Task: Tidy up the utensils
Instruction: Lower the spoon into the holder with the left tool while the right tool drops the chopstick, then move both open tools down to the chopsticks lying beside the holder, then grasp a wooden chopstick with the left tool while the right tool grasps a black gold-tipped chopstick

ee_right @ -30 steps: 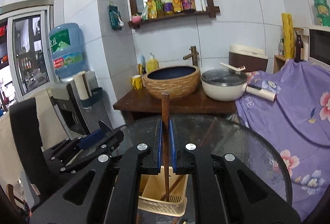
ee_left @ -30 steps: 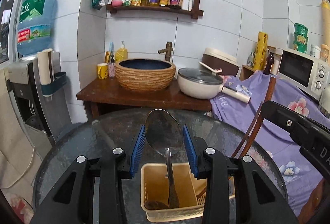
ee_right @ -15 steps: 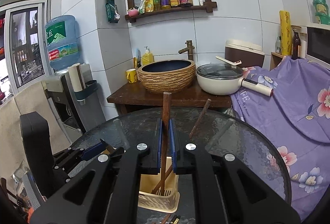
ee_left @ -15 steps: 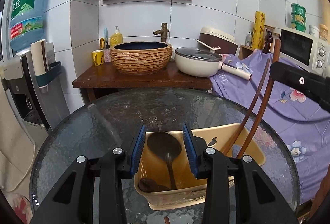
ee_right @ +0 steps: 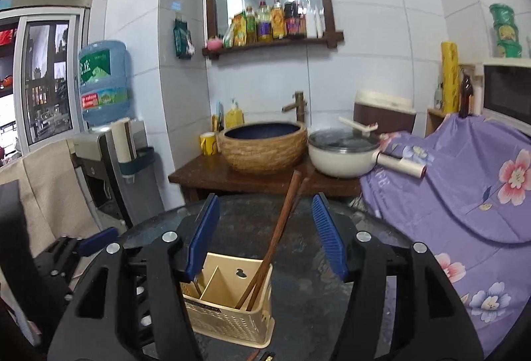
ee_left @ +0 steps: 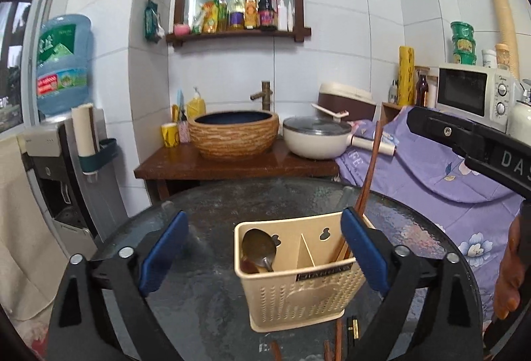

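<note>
the utensil holder (ee_left: pixel 298 281), a beige plastic caddy split by a divider, sits on the dark glass table (ee_left: pixel 212 215) in front of me. in its left compartment a metal spoon (ee_left: pixel 260 248) stands bowl up, with something brown beside it low down that i can't identify. the chopsticks (ee_left: pixel 366 175) lean in the right compartment, tops tilted away to the right; from the right wrist view they (ee_right: pixel 280 225) rise between my blue pads without touching either.

my left gripper (ee_left: pixel 264 256) is spread wide, empty, one pad on each side of the holder; its right pad hides where the chopsticks enter the caddy. my right gripper (ee_right: pixel 267 241) is also wide apart and holds nothing. its left pad covers the spoon side of the holder (ee_right: pixel 229 317).

at the bottom edge of the left view a few sticks (ee_left: pixel 337 342) and a small dark piece lie on the glass, cut off by the frame. beyond the table stand a woven basin (ee_left: pixel 234 133) and a lidded white pan (ee_left: pixel 315 136).
</note>
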Demonstrator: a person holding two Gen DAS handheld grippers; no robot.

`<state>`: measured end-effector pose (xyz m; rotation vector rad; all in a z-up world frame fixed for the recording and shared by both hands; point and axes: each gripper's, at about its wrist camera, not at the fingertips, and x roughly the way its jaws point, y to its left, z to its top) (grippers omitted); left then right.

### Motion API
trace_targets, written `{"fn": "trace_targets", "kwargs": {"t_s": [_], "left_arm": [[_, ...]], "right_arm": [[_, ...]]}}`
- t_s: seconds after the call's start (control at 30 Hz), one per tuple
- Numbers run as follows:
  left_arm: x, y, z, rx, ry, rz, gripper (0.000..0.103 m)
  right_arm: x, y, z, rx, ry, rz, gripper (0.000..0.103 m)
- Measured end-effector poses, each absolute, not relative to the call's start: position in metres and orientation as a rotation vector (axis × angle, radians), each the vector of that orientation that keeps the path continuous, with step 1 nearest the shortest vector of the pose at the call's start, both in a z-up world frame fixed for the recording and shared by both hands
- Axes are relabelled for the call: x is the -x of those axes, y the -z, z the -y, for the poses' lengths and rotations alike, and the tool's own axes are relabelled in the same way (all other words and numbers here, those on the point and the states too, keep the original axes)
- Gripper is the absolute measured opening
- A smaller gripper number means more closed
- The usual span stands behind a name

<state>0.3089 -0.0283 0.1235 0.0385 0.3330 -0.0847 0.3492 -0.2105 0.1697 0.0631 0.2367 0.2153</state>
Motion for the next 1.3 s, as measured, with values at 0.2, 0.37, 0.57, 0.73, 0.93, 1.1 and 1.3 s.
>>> {"fn": "trace_targets", "kwargs": {"t_s": [0.2,0.37,0.57,0.73,0.93,1.1,1.3], "left_arm": [[-0.265,-0.113,0.014,-0.028,0.057,-0.333,0.097],[-0.255,-0.069,0.01,-0.033,0.03,-0.505,0.091],[-0.263,-0.012,0.003,0.033,0.033,-0.73,0.054],[-0.265,0.012,-0.001,0.087,0.019,-0.781,0.047],[-0.269,0.022,0.012,0.06,0.037,-0.833,0.044],[-0.27,0.024,0.016,0.044,0.038,-0.842,0.044],[-0.276,0.025,0.02,0.025,0.043,-0.853,0.044]], "right_arm": [[-0.308,-0.146,0.216,-0.036,-0.206,-0.293,0.074],[-0.301,-0.087,0.219,-0.021,-0.145,-0.496,0.074],[-0.303,-0.016,0.218,-0.083,-0.13,-0.733,0.058],[-0.297,0.019,0.209,-0.119,-0.116,-0.783,0.049],[-0.297,0.042,0.193,-0.102,-0.117,-0.838,0.042],[-0.298,0.042,0.184,-0.079,-0.125,-0.846,0.042],[-0.303,0.041,0.17,-0.024,-0.134,-0.877,0.036]]}}
